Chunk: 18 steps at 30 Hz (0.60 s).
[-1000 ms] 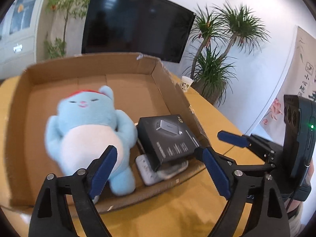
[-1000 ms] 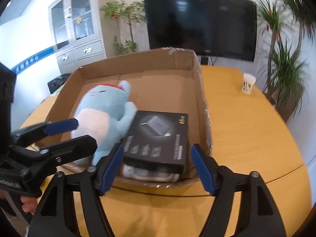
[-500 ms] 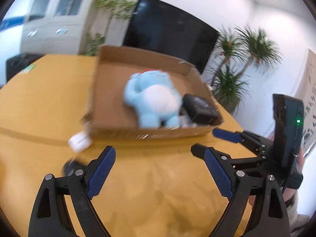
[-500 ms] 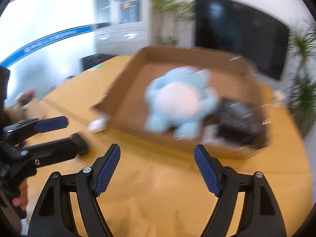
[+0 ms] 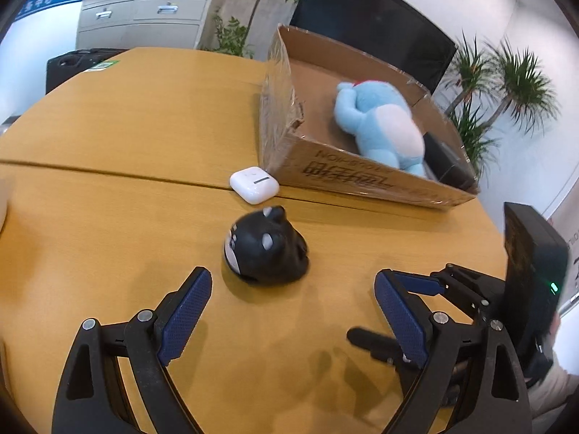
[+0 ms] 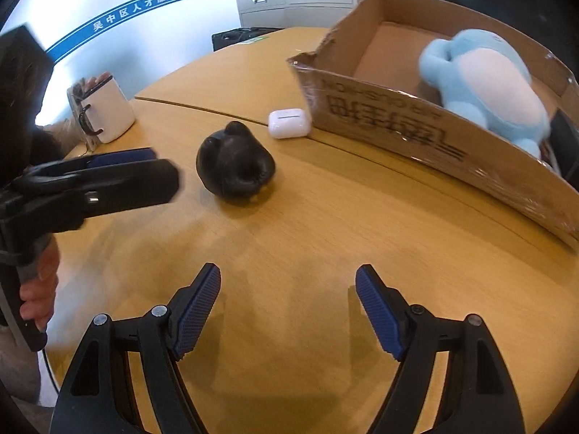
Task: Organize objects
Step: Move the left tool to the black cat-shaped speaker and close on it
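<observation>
While both grippers hang over wooden table (image 5: 108, 115), left gripper (image 5: 289, 311) jaws wide, empty; right gripper (image 6: 287, 311) jaws have just been opening, nothing between. Black animal-head toy (image 5: 266, 246) on table ahead of left gripper; white earbud case (image 5: 254, 184) just beside cardboard box (image 5: 362, 177); blue plush (image 5: 380, 123) inside box.

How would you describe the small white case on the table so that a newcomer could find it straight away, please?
Start at the cardboard box holding the blue plush toy on the wooden table. Just outside the box's near corner, on the bare tabletop, lies the white case. It is the only white, smooth, rounded thing there, smaller and flatter than the black animal-shaped toy beside it.
</observation>
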Motion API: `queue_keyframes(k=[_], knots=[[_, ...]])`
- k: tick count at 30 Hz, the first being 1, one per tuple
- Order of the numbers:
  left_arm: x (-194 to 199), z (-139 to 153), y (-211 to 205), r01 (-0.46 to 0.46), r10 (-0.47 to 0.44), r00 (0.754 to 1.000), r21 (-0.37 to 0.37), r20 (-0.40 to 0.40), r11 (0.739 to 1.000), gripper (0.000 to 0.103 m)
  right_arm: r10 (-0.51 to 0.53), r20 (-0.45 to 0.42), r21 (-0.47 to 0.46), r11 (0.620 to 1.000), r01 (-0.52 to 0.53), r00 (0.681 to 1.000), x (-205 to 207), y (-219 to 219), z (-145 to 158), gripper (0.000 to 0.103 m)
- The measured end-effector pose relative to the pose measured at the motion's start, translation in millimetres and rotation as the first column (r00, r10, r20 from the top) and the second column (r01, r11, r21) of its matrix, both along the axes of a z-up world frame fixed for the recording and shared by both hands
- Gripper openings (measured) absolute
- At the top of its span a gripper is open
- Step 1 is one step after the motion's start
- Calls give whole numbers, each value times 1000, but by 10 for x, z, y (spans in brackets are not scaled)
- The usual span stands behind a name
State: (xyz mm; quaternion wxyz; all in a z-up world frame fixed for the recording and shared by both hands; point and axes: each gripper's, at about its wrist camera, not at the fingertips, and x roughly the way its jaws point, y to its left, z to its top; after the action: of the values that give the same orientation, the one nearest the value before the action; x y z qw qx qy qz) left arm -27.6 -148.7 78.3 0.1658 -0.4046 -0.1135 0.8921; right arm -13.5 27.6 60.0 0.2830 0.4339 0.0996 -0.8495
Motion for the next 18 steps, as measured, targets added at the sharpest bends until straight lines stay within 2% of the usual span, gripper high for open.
queue_keyframes(k=[3, 11, 14, 15, 18], knots=[[-216, -101, 19, 6, -5, 1000, -13, 21, 1000, 92, 47, -14, 2, 999, -47, 999, -67, -158, -52, 77], [-471, -249, 1, 23, -23, 998, -3, 55, 1000, 91, 217, -42, 13, 976, -216, 975, -318, -483, -117, 76], [-506, -302, -9, 23, -22, 997, -3, 78, 1000, 79, 255, -51, 30, 967, -254, 966, -381, -569, -141, 74], [-522, -329, -5, 25, -24, 996, -7, 89, 1000, 71, 268, -57, 37, 963, -266, 962, -390, -596, -144, 69], [-517, -344, 19, 35, -35, 995, 1, 91, 999, 58, 296, -79, 70, 954, -291, 952, -368, -669, -147, 51]])
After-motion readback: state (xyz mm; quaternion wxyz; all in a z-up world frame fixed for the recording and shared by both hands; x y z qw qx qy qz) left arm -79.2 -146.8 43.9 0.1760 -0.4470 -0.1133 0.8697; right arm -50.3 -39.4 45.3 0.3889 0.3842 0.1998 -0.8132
